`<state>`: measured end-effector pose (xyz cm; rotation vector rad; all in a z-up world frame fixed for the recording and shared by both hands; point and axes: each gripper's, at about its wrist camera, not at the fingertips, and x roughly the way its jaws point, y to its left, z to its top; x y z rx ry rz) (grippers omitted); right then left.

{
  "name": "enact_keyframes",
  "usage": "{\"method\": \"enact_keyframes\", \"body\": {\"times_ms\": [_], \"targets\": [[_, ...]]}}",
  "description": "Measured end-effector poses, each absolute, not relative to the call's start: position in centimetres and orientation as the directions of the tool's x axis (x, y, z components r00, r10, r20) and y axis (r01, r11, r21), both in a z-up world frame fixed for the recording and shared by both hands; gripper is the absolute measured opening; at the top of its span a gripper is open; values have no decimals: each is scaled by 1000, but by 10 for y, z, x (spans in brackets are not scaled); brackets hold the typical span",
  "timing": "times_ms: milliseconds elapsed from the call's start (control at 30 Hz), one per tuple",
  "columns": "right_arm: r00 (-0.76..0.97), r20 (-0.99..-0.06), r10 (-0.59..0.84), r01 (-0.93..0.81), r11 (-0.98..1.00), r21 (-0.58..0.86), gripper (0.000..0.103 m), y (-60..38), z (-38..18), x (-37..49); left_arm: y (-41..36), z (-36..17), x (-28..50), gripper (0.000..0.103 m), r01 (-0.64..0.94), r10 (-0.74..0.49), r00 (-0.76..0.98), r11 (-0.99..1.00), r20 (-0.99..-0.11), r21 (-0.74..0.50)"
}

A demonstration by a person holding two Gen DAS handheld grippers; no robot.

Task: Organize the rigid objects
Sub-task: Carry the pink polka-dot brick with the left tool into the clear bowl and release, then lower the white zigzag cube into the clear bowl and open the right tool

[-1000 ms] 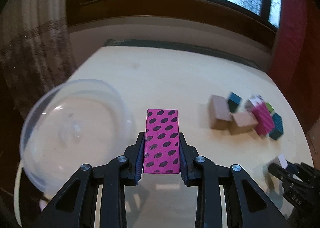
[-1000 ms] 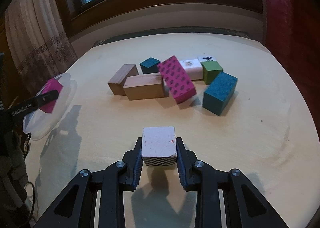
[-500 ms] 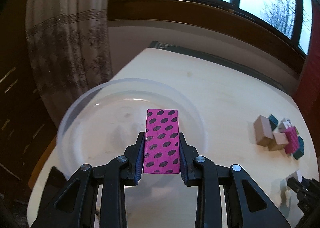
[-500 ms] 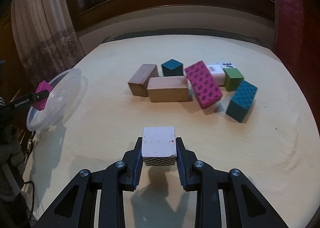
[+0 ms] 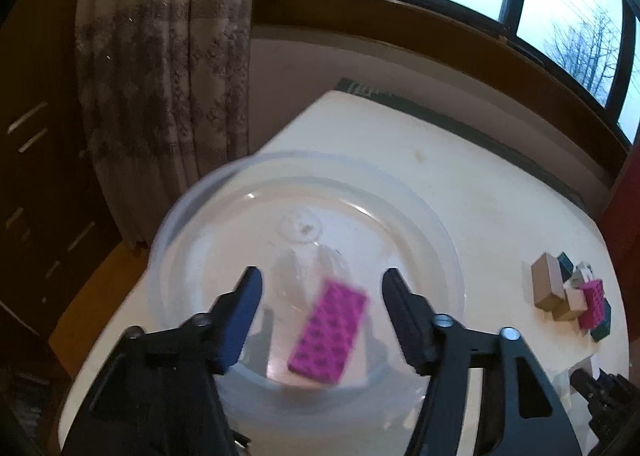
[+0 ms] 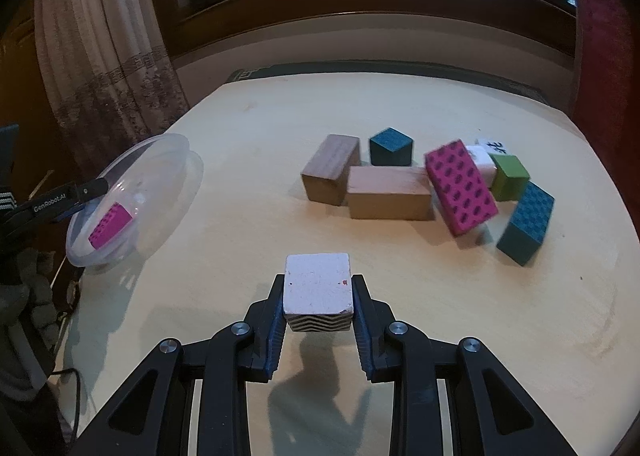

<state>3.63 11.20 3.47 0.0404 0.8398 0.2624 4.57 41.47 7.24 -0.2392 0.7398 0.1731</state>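
A pink block with dark spots (image 5: 329,332) lies tilted inside the clear plastic bowl (image 5: 192,200) at the table's left edge, free of my left gripper (image 5: 320,284), which hangs open just above it. The same block (image 6: 111,225) and bowl (image 6: 160,144) show at the left in the right wrist view, with the left gripper's finger (image 6: 86,190) over the rim. My right gripper (image 6: 319,294) is shut on a white cube with black zigzag sides (image 6: 318,288), held above the table's near middle.
A cluster of blocks lies right of centre: two wooden bricks (image 6: 386,198), a teal cube (image 6: 391,146), a second pink spotted block (image 6: 460,186), a white block (image 6: 482,160), a green cube (image 6: 510,176) and a teal brick (image 6: 526,222). Curtain and window stand behind the table.
My left gripper has opened and the pink spotted block has dropped into the bowl. The right gripper still holds its cube and has drifted slightly left.
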Motion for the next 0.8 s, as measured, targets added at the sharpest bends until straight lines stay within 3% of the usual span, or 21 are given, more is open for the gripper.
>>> {"method": "enact_keyframes", "body": {"times_ms": [800], "targets": [[580, -661, 477, -480, 855, 196, 32, 251, 63, 84, 451, 98, 30, 66, -294, 139, 771, 943, -621, -155]]}}
